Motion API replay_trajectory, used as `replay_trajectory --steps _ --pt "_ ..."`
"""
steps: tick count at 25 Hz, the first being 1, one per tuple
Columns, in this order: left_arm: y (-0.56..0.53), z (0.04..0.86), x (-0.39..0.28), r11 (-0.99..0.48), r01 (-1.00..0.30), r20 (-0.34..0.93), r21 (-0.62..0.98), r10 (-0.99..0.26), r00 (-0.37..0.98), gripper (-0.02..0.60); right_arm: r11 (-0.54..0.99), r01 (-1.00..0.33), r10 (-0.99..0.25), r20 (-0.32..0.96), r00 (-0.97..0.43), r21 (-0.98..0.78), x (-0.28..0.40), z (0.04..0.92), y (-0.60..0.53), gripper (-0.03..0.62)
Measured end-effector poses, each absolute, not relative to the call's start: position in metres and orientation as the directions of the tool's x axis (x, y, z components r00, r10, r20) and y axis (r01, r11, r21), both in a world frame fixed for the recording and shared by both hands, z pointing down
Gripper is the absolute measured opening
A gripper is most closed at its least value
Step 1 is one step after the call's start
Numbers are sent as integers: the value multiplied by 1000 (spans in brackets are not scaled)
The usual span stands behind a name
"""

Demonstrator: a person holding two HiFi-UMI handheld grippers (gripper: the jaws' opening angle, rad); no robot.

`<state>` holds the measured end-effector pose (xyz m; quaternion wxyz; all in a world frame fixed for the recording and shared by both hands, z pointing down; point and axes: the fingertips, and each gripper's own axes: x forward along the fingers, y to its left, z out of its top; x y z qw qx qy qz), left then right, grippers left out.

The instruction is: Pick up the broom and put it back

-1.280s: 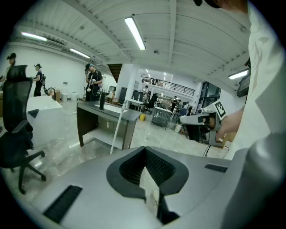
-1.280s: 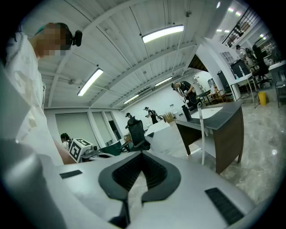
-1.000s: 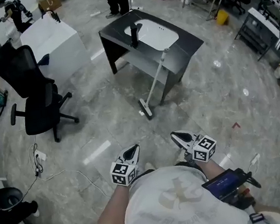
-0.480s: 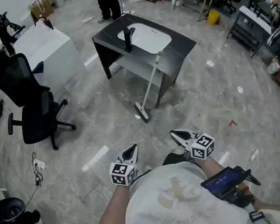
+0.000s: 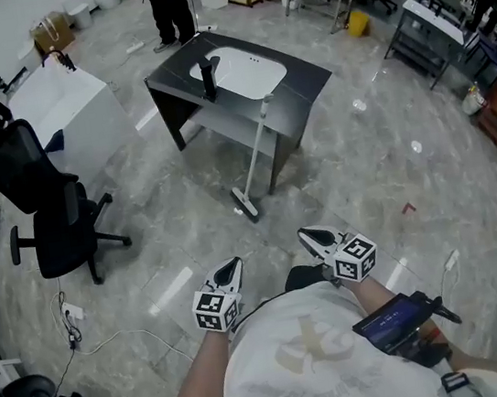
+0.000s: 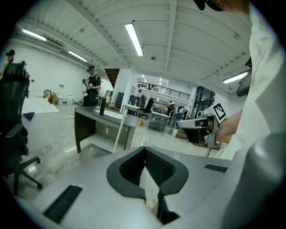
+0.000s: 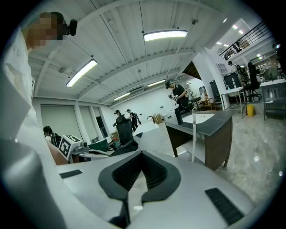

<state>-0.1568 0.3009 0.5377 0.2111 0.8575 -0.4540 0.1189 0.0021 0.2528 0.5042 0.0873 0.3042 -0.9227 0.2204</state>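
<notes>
broom (image 5: 256,153) — handle top leaning on the front edge of the sink table (image 5: 303,83), head on the floor | left gripper (image 5: 232,270) jaws closed together, empty | right gripper (image 5: 313,241) jaws closed together, empty

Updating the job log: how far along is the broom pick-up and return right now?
Done: nothing yet. The broom leans untouched against the sink table, head on the floor. In hand: nothing; the left gripper and right gripper both have jaws together and empty, held close to the person, well short of the broom. Left: approach, grip the handle, lift it and put it back.
</notes>
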Motion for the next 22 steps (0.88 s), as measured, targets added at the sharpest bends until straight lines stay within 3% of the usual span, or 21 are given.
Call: replay_trajectory --steps 22 --pt "187 543 -147 -528 -817 443 232 -690 572 12 730 -587 -529 256 -809 -350 3 515 139 18"
